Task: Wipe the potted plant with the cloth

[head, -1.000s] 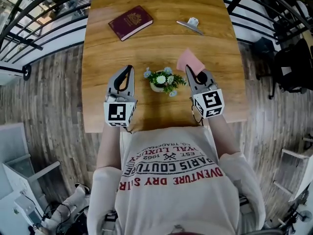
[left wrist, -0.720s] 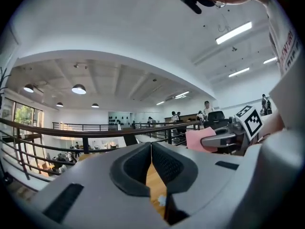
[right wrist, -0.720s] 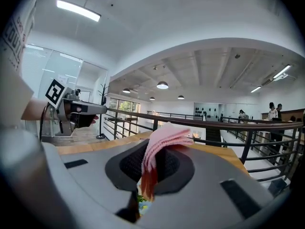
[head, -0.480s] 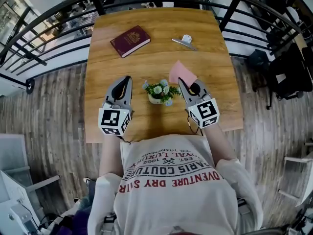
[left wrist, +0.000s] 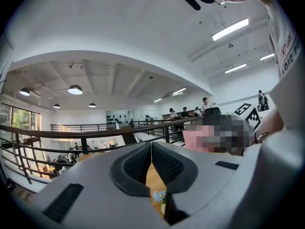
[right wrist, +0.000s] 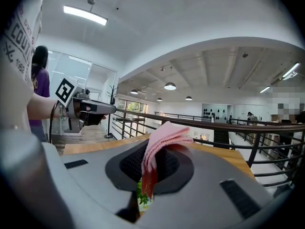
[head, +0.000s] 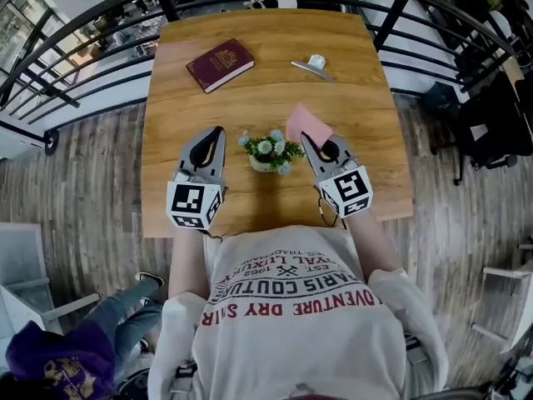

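A small potted plant (head: 266,152) with pale blue and white flowers stands on the wooden table (head: 366,98), between my two grippers. My right gripper (head: 306,140) is just right of it, shut on a pink cloth (head: 305,123) that sticks out past the jaw tips. In the right gripper view the cloth (right wrist: 159,149) is pinched between the jaws, with plant leaves (right wrist: 142,199) showing below. My left gripper (head: 216,133) sits left of the plant, shut and holding nothing. In the left gripper view a flower (left wrist: 158,195) peeks under the closed jaws.
A dark red booklet (head: 220,64) lies at the table's far left and a metal clip (head: 312,67) at the far right. Black railings (head: 75,57) run around the table. A person in purple (head: 58,361) is at the lower left on the floor.
Both grippers have risen slightly and sit a little closer to the plant. The person in purple has come into view at the lower left.
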Tool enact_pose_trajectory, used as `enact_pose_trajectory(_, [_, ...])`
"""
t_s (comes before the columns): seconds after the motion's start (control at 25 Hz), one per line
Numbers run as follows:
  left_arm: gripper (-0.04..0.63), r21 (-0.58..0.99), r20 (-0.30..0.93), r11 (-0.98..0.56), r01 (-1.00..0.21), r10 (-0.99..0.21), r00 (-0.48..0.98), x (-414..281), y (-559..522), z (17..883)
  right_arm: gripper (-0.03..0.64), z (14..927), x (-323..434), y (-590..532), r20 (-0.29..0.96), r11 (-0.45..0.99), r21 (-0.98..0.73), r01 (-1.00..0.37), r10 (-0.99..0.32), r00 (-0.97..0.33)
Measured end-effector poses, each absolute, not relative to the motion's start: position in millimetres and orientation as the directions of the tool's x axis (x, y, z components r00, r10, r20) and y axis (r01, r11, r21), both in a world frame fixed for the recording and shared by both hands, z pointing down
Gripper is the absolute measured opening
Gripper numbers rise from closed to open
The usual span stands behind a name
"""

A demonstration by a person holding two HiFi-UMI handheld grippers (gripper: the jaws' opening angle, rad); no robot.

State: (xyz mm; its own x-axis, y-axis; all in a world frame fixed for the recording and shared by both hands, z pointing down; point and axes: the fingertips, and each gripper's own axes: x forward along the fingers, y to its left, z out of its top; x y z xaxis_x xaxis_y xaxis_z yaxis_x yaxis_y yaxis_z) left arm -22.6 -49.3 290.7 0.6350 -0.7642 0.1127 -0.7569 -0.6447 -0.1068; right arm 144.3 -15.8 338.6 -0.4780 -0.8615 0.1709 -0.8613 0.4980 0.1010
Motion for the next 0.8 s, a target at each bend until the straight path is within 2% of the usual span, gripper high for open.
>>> enact_pose_trajectory(0.8, [0.020, -0.084, 0.116, -0.617, -0.782, -0.786, 0.607, -24.1, -48.5, 289.8, 0.035, 334.9, 159.9, -20.8, 0.133, 0.426, 0.078, -0.901, -0.900, -0.414])
